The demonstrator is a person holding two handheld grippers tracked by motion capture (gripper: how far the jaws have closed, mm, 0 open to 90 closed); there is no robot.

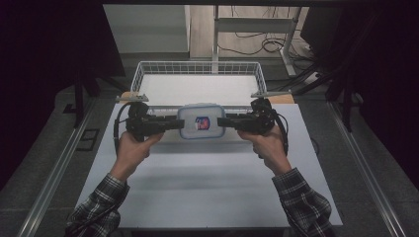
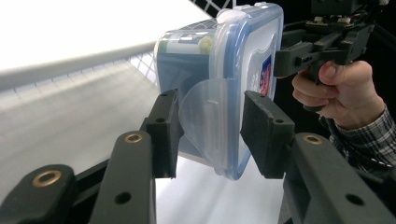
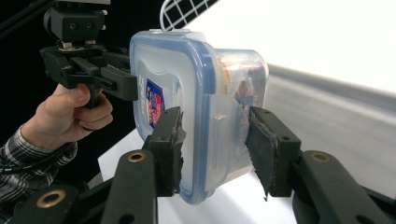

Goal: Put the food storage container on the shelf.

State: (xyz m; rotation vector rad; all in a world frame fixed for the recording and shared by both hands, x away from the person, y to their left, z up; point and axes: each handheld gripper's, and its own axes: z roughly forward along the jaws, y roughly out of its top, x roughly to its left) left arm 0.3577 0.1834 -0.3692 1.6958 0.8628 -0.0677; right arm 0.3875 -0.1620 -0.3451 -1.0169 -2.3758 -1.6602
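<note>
Clear plastic, rimmed in blue, makes up the lidded food container (image 1: pixel 201 120) that is held off the white table (image 1: pixel 212 192), between two hand-held claws. One short end is clamped by the left gripper (image 1: pixel 179 123), its jaws pressed together over the lid's side latch flap (image 2: pixel 205 112). The opposite end is clamped in the same way by the right gripper (image 1: pixel 220 121), over the other flap (image 3: pixel 223 126). Beyond both claws a white wire basket (image 1: pixel 143 71) is seen at the table's far edge. Only flexible latch tabs and a thin rim are gripped, so a slip or a popped latch could be caused by uneven pulling, and the box could be dropped or tilted before the basket is reached.
</note>
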